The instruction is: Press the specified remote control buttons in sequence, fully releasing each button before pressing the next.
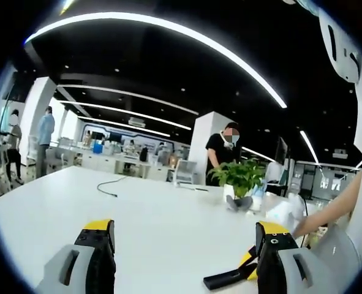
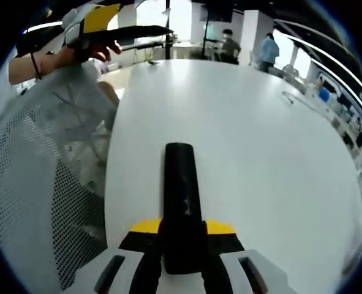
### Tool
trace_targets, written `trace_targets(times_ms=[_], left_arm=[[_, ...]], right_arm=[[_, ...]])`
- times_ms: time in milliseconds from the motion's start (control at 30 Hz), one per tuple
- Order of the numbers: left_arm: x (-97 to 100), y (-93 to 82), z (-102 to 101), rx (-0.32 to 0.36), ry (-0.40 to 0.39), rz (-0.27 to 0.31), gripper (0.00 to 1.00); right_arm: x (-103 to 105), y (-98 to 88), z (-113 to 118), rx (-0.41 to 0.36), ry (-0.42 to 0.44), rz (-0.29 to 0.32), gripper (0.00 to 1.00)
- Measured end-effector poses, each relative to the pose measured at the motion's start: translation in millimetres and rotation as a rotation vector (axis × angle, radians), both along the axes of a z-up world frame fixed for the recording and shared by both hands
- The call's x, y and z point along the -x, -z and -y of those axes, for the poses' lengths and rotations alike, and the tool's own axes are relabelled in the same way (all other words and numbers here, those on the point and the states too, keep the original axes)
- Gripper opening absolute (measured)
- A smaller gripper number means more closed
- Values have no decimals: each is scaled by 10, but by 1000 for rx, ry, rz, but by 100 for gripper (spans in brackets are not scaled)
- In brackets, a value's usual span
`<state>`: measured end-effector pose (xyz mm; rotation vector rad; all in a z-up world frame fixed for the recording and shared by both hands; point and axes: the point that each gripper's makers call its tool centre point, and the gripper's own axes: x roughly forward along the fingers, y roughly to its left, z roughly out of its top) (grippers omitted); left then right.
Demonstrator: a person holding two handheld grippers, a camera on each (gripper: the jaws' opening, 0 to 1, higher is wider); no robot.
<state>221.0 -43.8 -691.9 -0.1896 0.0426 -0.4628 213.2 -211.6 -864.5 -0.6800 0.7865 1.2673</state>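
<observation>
remote (image 2: 181, 202) clamped, right gripper (image 2: 182, 257) | near table (image 2: 260, 153) edge

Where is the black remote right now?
The remote is clamped in the right gripper, sticking out over the white table; the left gripper view catches it at lower right.

no readable text, labels or signs

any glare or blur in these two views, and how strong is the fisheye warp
Left gripper view: strong warp, the ceiling light strips bow into arcs; the white table is bright but keeps detail, and distant people look soft. Right gripper view: the table washes out toward the far windows, the black remote in the right tongs is sharp, and the mesh chair bulges at the edge.
</observation>
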Motion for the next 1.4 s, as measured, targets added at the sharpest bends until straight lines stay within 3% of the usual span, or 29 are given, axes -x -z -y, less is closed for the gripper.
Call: trace_targets(times_ms=[933, 1067, 1400], left_arm=[[12, -19, -41, 23, -8, 0, 99], [-6, 8, -104, 11, -40, -9, 100], [16, 92, -6, -58, 0, -31, 99]], right_arm=[[-277, -6, -8, 32, -10, -17, 21], [-329, -1, -10, 39, 2, -17, 21], [-475, -3, -28, 50, 13, -26, 21]])
